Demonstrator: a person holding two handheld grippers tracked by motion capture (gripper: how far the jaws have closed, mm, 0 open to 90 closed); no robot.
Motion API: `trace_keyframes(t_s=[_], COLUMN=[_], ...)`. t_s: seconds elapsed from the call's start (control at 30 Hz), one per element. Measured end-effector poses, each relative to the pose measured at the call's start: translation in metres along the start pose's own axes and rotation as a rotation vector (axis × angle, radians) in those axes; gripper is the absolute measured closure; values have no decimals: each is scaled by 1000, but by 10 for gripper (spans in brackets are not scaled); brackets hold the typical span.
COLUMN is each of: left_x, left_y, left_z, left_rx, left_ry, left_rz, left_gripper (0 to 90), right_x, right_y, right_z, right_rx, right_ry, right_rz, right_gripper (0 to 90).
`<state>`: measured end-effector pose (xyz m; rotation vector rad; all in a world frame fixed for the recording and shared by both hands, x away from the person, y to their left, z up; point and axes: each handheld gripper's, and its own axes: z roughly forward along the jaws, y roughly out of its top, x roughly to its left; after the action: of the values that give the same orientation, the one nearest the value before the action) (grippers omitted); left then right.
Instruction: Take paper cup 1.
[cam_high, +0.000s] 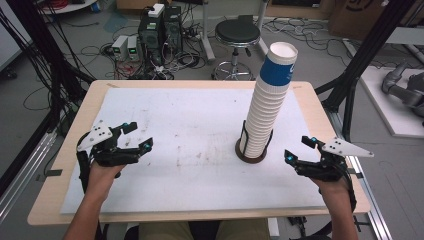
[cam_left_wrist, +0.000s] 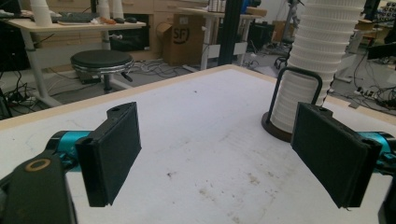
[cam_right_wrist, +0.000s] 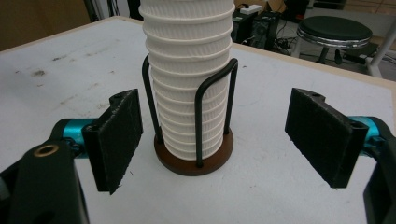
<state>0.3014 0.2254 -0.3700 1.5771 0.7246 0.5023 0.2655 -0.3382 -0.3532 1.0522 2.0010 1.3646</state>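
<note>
A tall stack of white ribbed paper cups (cam_high: 267, 107) stands in a black wire holder on a round brown base (cam_high: 250, 154), right of the table's middle; the topmost cup has a blue band. My left gripper (cam_high: 135, 136) hovers open over the left part of the mat, far from the stack. In the left gripper view the stack (cam_left_wrist: 315, 70) rises beyond the right jaw. My right gripper (cam_high: 299, 149) is open, just right of the holder and aimed at it. In the right gripper view the stack (cam_right_wrist: 189, 79) and its base (cam_right_wrist: 194, 158) sit between the wide-apart jaws, a little ahead of them.
A white mat (cam_high: 190, 145) with faint stains covers most of the wooden table (cam_high: 75, 130). Beyond the far edge stand a black stool (cam_high: 237, 35) and computer boxes with cables (cam_high: 157, 35). A dark frame post (cam_high: 357, 75) rises at the right.
</note>
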Motion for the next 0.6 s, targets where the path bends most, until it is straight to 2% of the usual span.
trace_keyframes(t_s=[0.33,0.43,0.5,0.6], left_x=[-6,-10,-17,-21], left_y=[10,20,32,40], left_z=[15,24,36,42], left_rx=[-16,-21,-22,-23], left_ry=[-44,-84,-128,-153], left_rz=[9,7,22,28], left_gripper=[158,158,158,158], right_x=[-5,-6,-6,-6], right_y=[-1,-1,-1,-1], right_z=[-3,-2,-2,-1], right_rx=[-8,-5,-5,-2], right_ry=[1,4,4,12], right_rz=[4,2,2,3], right_gripper=[193,193,193,193])
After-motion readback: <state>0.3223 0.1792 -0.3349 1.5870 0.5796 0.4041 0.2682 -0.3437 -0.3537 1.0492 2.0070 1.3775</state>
